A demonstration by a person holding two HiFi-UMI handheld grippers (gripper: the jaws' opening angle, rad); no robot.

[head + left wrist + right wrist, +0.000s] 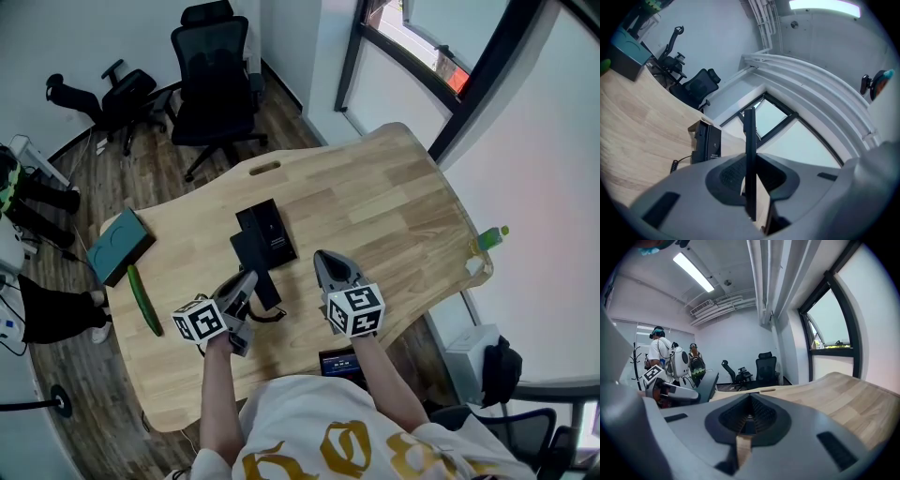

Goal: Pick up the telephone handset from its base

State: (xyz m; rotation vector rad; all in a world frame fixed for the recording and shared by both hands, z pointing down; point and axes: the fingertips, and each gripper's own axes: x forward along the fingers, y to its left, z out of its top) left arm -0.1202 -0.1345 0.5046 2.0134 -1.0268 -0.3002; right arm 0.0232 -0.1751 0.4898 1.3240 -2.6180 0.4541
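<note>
L gripper [246, 281] pinching slim black plastic telephone handset [749, 159], clear of its black base [269, 228] on light wooden table [394, 206]. R gripper [330, 262] pressed together, empty, near right.

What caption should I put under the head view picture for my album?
Left gripper holds the black telephone handset off its base on a wooden table; right gripper hovers empty.

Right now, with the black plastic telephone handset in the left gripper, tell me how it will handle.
Probably stiff: the black handset stands straight in the left gripper. Its coiled black cord likely tugs toward the black telephone base. The smooth plastic might pivot in that narrow grip.
</note>
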